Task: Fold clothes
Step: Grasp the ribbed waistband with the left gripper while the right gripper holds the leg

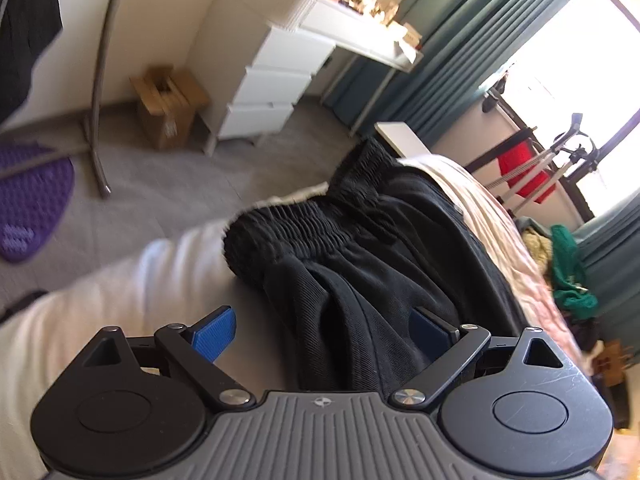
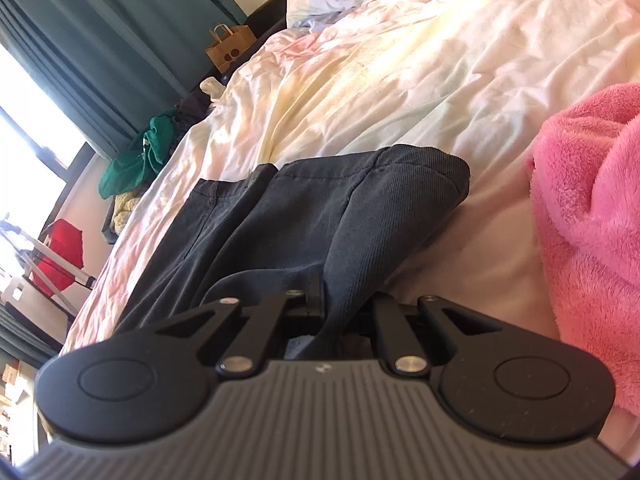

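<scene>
Black shorts [image 1: 372, 248] with a gathered elastic waistband [image 1: 304, 224] lie on the pale bed sheet [image 1: 132, 296]. My left gripper [image 1: 320, 336] is open, its blue pads [image 1: 214, 336] spread wide; the fabric lies between them at the waist end. In the right wrist view the same shorts [image 2: 304, 216] stretch away toward their hem [image 2: 420, 164]. My right gripper [image 2: 332, 304] is shut on a fold of the shorts, and the cloth bunches up between the closed fingers.
A pink fluffy towel [image 2: 592, 216] lies right of the shorts. A green garment [image 2: 140, 156], paper bag [image 2: 230, 48] and red cloth on a rack [image 2: 60, 256] sit beyond the bed. White drawers [image 1: 276, 84], a cardboard box [image 1: 168, 104] and purple mat [image 1: 32, 204] stand on the floor.
</scene>
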The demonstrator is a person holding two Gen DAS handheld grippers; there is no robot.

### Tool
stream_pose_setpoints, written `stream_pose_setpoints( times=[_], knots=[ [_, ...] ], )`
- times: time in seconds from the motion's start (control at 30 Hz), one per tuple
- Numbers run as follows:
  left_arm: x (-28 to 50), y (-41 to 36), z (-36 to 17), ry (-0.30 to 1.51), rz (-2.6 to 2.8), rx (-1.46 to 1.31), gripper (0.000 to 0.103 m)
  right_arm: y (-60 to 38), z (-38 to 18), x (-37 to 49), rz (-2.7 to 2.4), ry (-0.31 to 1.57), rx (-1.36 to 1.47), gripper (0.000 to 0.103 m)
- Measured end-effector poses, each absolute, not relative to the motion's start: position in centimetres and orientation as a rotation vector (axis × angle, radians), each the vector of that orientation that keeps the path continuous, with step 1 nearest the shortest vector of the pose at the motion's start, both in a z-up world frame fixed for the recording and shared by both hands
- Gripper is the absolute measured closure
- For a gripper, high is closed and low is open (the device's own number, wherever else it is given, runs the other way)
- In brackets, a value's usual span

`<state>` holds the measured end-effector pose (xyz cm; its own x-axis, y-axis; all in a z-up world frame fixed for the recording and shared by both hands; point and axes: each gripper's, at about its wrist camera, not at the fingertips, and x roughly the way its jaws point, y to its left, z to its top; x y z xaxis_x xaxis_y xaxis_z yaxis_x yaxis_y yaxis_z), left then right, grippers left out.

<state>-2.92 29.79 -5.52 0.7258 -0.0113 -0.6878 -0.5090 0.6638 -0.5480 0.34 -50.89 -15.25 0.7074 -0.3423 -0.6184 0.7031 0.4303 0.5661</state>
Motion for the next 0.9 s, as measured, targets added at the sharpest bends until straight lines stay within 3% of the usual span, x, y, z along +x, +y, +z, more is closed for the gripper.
stream_pose_setpoints(
  times=[0.23,0.33,0.43,0.6,0.67,0.9],
  knots=[
    [-0.4,28.8,-8.9,0.897,0.196,-0.898,0.018,-51.2,-15.9,0.5,-0.686,0.457,0.943,0.094],
    [-0.2,29.2,-9.7,0.888,0.188,-0.949,0.019,-51.4,-16.2,0.6,-0.688,0.46,0.957,0.093],
    [-0.1,29.7,-10.2,0.872,0.18,-0.99,0.028,-51.5,-16.5,0.7,-0.691,0.463,0.972,0.093],
    [0.5,29.8,-10.1,0.852,0.146,-1.001,0.032,-51.9,-17.0,0.7,-0.7,0.455,1.009,0.093],
    [0.7,29.6,-10.1,0.85,0.135,-1.0,0.039,-52.3,-17.3,0.4,-0.711,0.428,1.044,0.093],
    [0.8,30.1,-10.5,0.836,0.134,-1.072,0.042,-53.8,-18.7,-0.4,-0.767,0.325,1.19,0.092]
  ],
)
